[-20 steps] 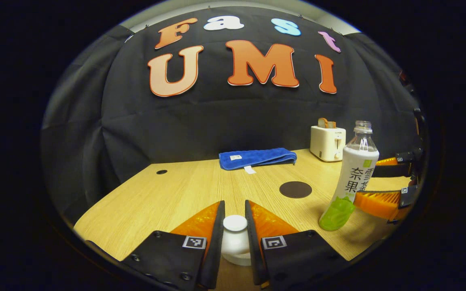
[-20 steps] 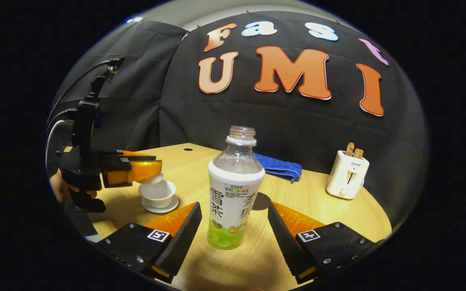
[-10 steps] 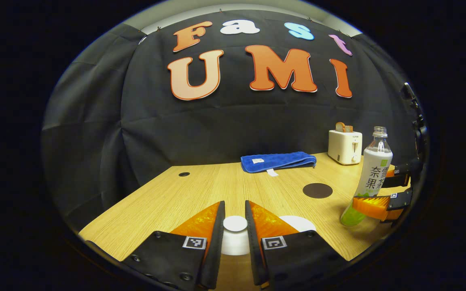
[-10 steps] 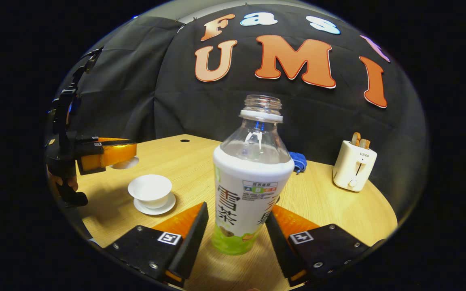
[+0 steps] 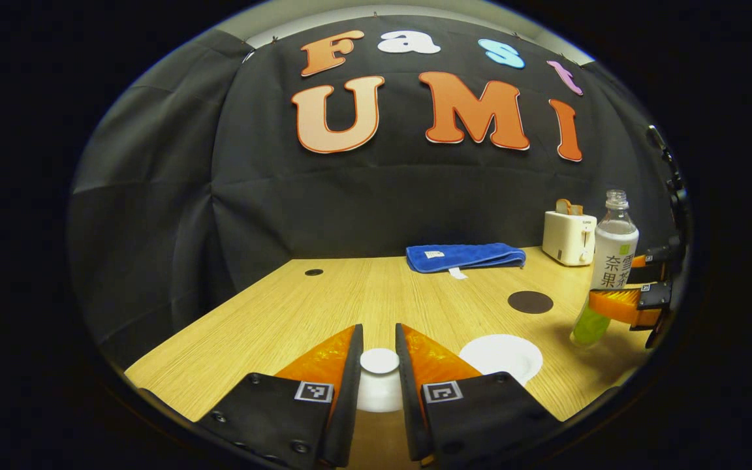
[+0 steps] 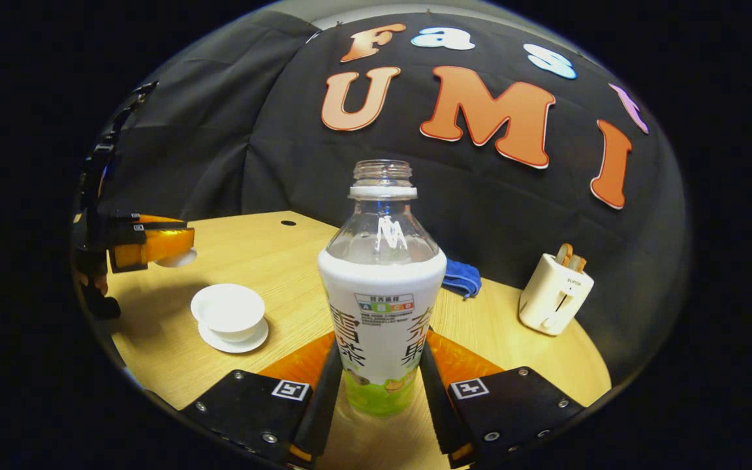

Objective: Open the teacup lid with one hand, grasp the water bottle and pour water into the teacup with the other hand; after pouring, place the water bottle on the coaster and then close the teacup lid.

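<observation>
Right tool [image 6: 376,391] clamped on the lower body of the clear plastic water bottle with the white-and-green label [image 6: 381,307], both black pads pressing the sleeve just above the green base. Bottle upright, cap off, base close to the pale wooden worktop [image 6: 519,333] — touching or just lifted, cannot tell. Likely light and a little springy: thin plastic dents under a hard squeeze, label probably slick, so a low, firm hold on the labelled barrel looks right, neck left free for tipping.

Left tool [image 5: 379,365] narrow, pinched on the round knob of the small white ceramic teacup lid [image 5: 379,375], held level above the worktop and off to the side. Lid hard, smooth, chip-prone — knob the only sensible hold.

White teacup on its saucer [image 6: 228,313] uncovered, sitting between the two tools. Dark round coaster [image 5: 530,301] farther back, bare. Blue folded towel [image 5: 464,256] and cream toaster [image 6: 552,300] beyond, well apart.
</observation>
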The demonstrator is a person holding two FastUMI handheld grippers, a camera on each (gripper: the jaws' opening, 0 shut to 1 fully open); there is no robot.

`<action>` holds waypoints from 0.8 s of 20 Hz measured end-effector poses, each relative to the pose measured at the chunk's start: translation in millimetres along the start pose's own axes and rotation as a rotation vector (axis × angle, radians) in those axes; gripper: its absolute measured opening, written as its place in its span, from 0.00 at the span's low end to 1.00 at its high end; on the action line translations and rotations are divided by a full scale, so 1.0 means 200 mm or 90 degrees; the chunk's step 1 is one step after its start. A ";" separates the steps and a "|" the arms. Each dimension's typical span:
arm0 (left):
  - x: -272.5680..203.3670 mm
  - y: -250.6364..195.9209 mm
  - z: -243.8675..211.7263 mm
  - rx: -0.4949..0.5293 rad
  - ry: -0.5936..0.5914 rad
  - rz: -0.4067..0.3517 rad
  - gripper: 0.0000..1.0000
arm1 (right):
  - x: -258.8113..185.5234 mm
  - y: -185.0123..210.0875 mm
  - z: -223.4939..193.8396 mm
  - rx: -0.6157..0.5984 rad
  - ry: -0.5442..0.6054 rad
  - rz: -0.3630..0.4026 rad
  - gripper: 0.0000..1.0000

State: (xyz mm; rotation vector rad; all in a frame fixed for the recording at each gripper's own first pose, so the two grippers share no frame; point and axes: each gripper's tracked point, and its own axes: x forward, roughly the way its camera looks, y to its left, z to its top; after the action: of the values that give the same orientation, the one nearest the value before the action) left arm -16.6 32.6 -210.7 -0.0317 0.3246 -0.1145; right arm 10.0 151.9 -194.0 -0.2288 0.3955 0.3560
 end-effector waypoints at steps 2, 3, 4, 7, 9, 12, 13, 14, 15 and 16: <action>0.00 0.04 -0.01 -0.005 0.001 0.006 0.36 | 0.01 -0.02 0.03 -0.054 -0.003 -0.015 0.64; -0.01 0.06 -0.02 -0.006 0.003 0.011 0.36 | 0.01 -0.02 0.05 -0.088 -0.006 -0.024 0.64; -0.01 0.08 -0.03 -0.007 0.005 0.015 0.36 | 0.01 -0.03 0.07 -0.121 -0.010 -0.033 0.64; -0.03 0.12 -0.05 -0.008 0.007 0.026 0.36 | 0.02 -0.02 0.11 -0.205 -0.017 -0.041 0.64; -0.04 0.14 -0.06 -0.011 0.007 0.027 0.36 | 0.04 0.00 0.11 -0.240 -0.015 -0.045 0.63; -0.06 0.16 -0.07 -0.014 0.008 0.030 0.36 | 0.06 0.03 0.11 -0.298 -0.010 -0.049 0.63; -0.07 0.16 -0.08 -0.014 0.009 0.030 0.36 | 0.06 0.02 0.12 -0.321 -0.013 -0.056 0.63; -0.07 0.17 -0.08 -0.015 0.010 0.031 0.36 | 0.06 0.02 0.13 -0.345 -0.016 -0.062 0.63; -0.07 0.18 -0.08 -0.018 0.011 0.034 0.36 | 0.07 0.02 0.14 -0.366 -0.019 -0.068 0.63; -0.07 0.19 -0.09 -0.020 0.010 0.036 0.36 | 0.06 0.02 0.15 -0.386 -0.021 -0.072 0.63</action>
State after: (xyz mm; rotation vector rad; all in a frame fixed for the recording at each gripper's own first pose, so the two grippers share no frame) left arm -30.7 72.4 -224.6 -0.0530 0.3431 -0.0530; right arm 29.3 168.0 -173.2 -0.8323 0.2311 0.3609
